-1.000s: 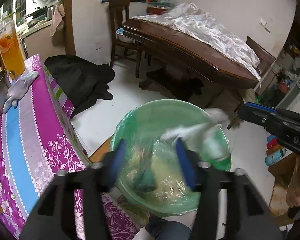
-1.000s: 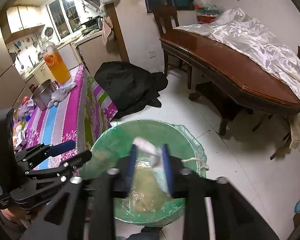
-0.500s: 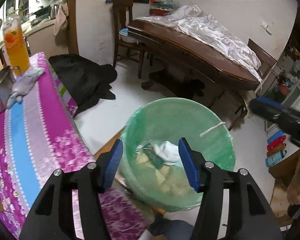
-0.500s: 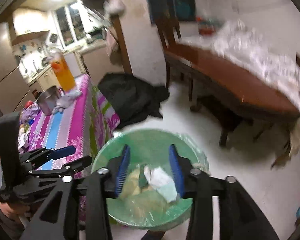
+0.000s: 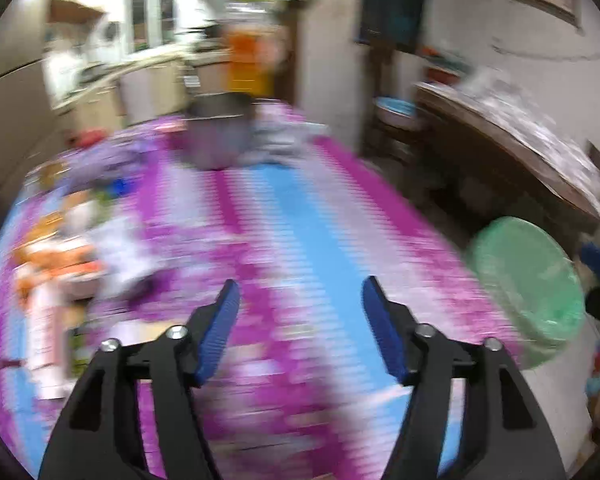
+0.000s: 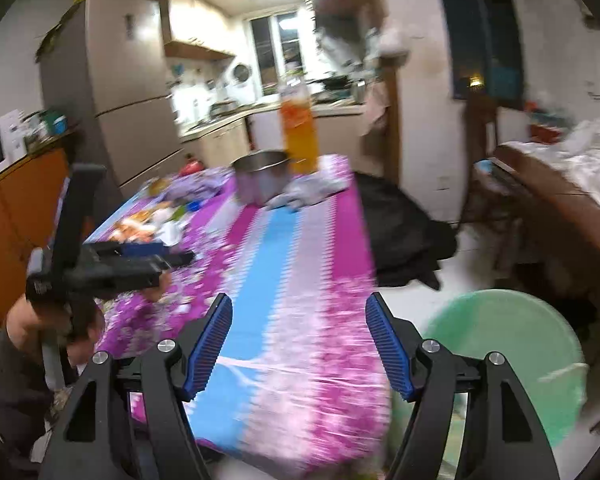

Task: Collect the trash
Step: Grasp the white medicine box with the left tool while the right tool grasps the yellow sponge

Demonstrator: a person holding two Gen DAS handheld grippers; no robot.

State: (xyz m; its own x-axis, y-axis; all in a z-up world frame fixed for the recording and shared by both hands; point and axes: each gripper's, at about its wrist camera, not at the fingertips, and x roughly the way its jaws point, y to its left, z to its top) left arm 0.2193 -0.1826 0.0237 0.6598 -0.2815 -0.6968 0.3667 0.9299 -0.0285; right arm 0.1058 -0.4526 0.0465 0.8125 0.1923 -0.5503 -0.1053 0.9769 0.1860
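Both claws, left gripper [image 5: 295, 300] and right gripper [image 6: 297, 316], gaped empty over the striped table [image 6: 275, 248], facing litter [image 5: 55, 264] at centre left, green bin [image 6: 508, 356] lower right.

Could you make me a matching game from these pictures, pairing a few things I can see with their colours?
Things:
1. trash bin
2. metal pot
3. tall drink bottle
4. cloth heap on the floor

Colours:
A. orange
B. black
C. green
D. silvery grey

Pairs: 1-C, 2-D, 3-A, 4-B
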